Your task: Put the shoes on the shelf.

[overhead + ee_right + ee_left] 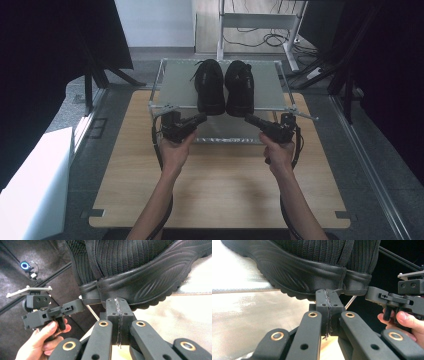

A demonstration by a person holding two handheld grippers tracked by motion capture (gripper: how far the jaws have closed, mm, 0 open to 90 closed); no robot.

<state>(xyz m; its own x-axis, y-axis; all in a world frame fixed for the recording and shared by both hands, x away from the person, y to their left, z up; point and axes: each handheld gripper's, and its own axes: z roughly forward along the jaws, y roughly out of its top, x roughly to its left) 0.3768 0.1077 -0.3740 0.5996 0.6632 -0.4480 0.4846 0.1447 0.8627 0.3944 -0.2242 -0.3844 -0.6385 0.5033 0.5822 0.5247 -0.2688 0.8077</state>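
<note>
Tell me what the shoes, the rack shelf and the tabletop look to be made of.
Shoes: black ribbed knit uppers over a matte, grooved sole, likely rubber or foam. Rack shelf: dull grey sheet in a thin silvery frame, probably metal. Tabletop: pale wood-grain surface, perhaps laminate rather than solid wood.

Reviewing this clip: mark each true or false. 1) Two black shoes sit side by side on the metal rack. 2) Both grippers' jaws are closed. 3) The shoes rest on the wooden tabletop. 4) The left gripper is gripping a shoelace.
1) True: the two black knit shoes stand side by side on the grey metal rack.
2) True: left gripper and right gripper have jaws pressed together.
3) False: they sit on the rack's top shelf, above the light wooden table.
4) False: its closed jaws hold nothing, just at the shoe's heel.
</note>
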